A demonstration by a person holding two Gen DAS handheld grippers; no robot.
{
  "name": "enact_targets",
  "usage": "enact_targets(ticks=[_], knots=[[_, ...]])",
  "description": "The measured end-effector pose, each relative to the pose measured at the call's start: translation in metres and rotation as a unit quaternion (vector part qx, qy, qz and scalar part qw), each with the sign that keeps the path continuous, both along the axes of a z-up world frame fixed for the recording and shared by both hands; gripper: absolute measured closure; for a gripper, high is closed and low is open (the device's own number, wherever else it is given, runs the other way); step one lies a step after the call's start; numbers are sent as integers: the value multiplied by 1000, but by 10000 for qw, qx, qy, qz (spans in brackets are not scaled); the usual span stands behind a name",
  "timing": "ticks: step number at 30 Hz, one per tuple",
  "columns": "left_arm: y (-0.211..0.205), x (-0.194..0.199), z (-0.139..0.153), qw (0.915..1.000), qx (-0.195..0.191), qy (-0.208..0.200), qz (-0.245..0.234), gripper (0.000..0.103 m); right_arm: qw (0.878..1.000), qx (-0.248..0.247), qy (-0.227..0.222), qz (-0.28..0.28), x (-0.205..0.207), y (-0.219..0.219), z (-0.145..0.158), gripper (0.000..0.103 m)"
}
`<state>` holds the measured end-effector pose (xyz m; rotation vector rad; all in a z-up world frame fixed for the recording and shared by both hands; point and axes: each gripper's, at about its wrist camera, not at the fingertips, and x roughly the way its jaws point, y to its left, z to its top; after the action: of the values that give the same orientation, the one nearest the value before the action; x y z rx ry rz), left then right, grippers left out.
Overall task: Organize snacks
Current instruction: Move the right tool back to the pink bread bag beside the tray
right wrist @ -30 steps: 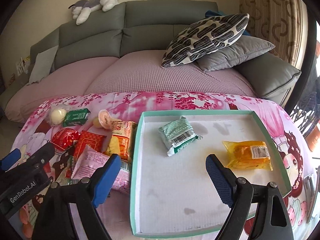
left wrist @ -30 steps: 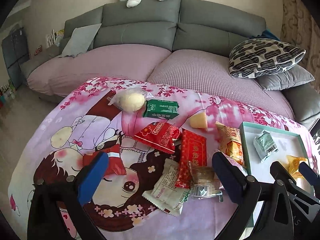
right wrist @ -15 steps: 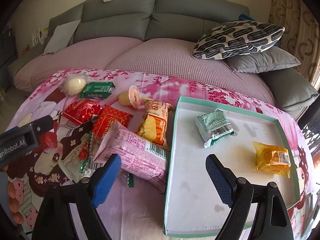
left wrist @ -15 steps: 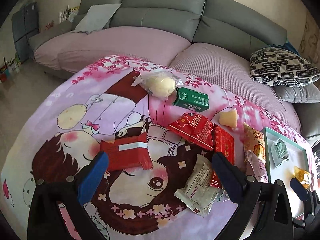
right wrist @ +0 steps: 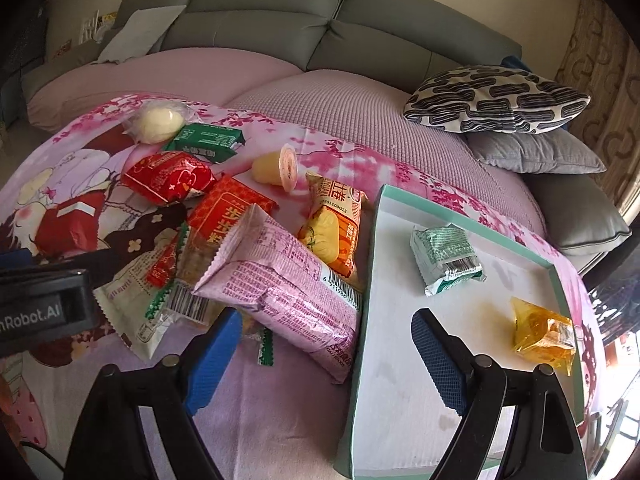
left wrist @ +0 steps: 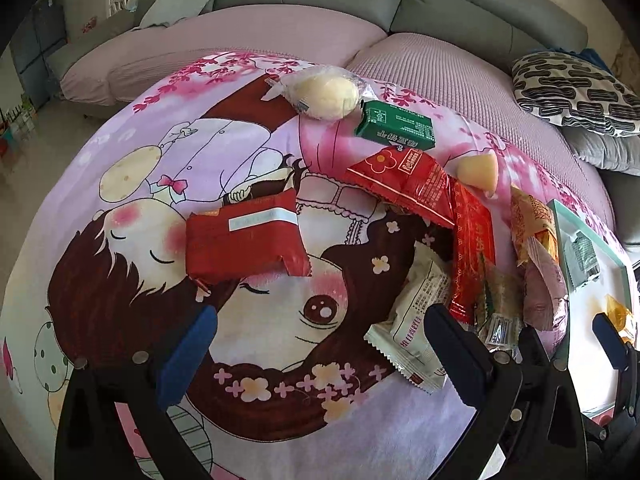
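Several snack packets lie on the pink cartoon tablecloth (left wrist: 132, 184). A red packet (left wrist: 244, 238) lies ahead of my open, empty left gripper (left wrist: 316, 344). A wrapped bun (left wrist: 324, 94), a green box (left wrist: 394, 128) and more packets lie farther right. My right gripper (right wrist: 324, 346) is open and empty, over the near end of a long pink packet (right wrist: 280, 280) beside the teal-rimmed white tray (right wrist: 366, 280). The tray holds a green-white packet (right wrist: 446, 256) and a yellow packet (right wrist: 544, 330).
A grey sofa with pink seat covers (right wrist: 320, 120) runs behind the table, with a patterned cushion (right wrist: 496, 100) at the right. The left gripper's body (right wrist: 40, 304) shows at the left of the right wrist view. The tray's near edge (right wrist: 348, 432) is close to my right fingers.
Both grippers have moved left and closer to the table. The left view now centres on the red packet; the right view has shifted from the tray to the pink packet. Both stayed open.
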<state>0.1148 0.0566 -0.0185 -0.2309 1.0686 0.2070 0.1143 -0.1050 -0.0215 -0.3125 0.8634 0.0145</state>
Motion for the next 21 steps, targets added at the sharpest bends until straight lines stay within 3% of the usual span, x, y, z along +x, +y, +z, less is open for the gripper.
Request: enact_targets(ticks=[7,12,14,18,21], knots=[[0,1,-2,10000,42,70,-20,0,9991,-302,-277,110,4,11,-2,16],[-1,2,-2,9999,76,82,-18,0,9992,-179,-322,119,9,12,-5,22],[0,2,-2,9999,94,95,2,0,9994,-86,-321,137,9,12,-6,26],[0,2,-2,9999,110,100,13,0,9994,138,-217,228,10,13,-7,54],[0,1,-2,9999,119,93,13,0,9993,209,-227,210,9,11,-6,59]])
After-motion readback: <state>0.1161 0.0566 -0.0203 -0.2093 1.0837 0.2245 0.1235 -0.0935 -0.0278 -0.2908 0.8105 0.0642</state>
